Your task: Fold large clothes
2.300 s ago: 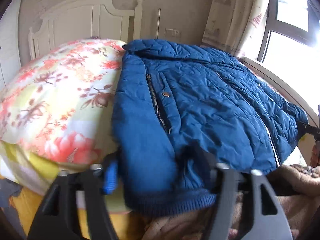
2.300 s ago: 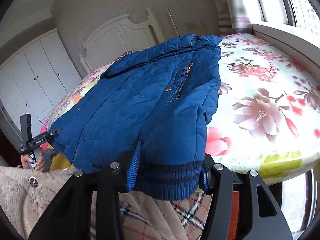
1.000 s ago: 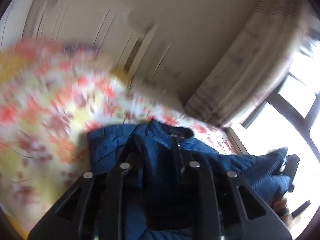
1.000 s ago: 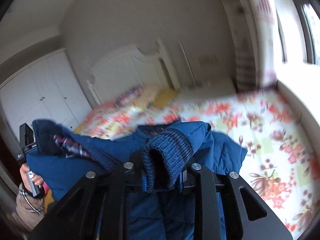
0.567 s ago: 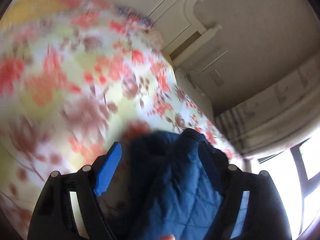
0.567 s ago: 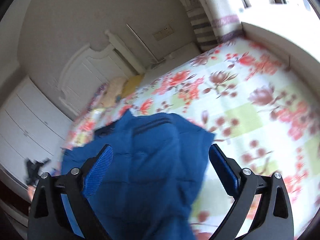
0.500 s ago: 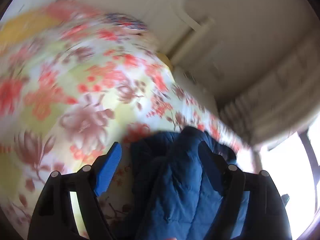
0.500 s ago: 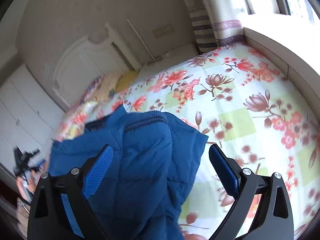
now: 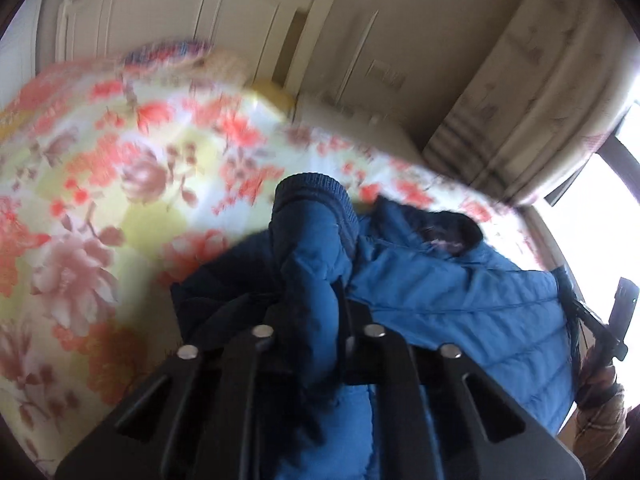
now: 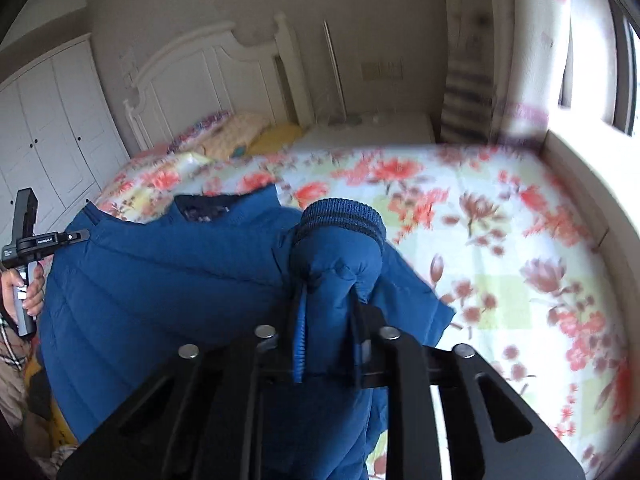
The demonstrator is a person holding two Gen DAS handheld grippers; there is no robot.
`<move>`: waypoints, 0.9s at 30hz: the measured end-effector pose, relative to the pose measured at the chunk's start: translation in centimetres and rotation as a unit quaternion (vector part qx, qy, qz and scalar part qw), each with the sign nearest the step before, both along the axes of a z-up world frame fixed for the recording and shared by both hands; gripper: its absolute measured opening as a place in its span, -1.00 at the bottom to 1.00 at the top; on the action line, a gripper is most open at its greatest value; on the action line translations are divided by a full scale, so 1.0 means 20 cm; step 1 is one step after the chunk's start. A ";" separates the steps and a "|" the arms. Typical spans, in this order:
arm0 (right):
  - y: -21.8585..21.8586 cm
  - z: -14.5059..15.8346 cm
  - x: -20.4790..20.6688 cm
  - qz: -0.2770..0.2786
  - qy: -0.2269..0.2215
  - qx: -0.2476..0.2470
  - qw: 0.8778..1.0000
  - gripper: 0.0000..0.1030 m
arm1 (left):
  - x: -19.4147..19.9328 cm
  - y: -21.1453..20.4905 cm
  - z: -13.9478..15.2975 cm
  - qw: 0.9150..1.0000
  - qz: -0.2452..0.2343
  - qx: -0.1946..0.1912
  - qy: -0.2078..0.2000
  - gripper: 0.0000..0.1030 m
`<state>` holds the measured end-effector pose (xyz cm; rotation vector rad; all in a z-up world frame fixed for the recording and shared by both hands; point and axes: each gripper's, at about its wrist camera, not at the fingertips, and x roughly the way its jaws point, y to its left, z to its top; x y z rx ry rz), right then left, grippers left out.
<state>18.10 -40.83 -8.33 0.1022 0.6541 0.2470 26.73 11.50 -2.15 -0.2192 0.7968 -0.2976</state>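
Observation:
A blue quilted jacket (image 9: 460, 292) lies back side up on the floral bed; it also shows in the right wrist view (image 10: 160, 280). My left gripper (image 9: 312, 320) is shut on the jacket's left sleeve, whose ribbed cuff (image 9: 316, 192) sticks out past the fingers. My right gripper (image 10: 326, 320) is shut on the other sleeve, its ribbed cuff (image 10: 340, 216) also beyond the fingers. Both sleeves are held above the jacket body. The dark collar lining (image 10: 204, 208) points toward the headboard.
The floral bedspread (image 10: 500, 248) covers the bed, with pillows (image 10: 236, 132) and a white headboard (image 10: 208, 76) at the far end. White wardrobes (image 10: 44, 128) stand at the left, a curtain and window ledge (image 10: 580, 152) at the right. The other hand-held gripper (image 10: 28, 240) shows at the left edge.
Half a second ago both grippers were open over the dropped jacket. Now each has closed on a sleeve near the cuff and lifted it.

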 end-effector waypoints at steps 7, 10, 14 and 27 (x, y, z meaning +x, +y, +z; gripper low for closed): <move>0.10 0.40 -0.09 -0.009 -0.093 -0.048 0.994 -0.75 | -0.03 -0.03 0.35 0.998 0.008 -0.010 -0.058 -0.84; 0.07 0.46 0.08 -0.033 -0.085 -0.028 0.995 -0.75 | 0.15 -0.03 0.39 0.998 0.034 -0.026 -0.039 -0.84; 0.05 0.28 0.39 -0.075 -0.012 -0.035 0.997 -0.75 | 0.41 -0.07 0.25 0.999 0.050 -0.006 0.002 -0.83; -0.03 -0.18 0.59 -0.104 0.102 -0.007 0.989 -0.58 | 0.54 0.07 -0.23 0.987 0.143 -0.030 0.064 0.46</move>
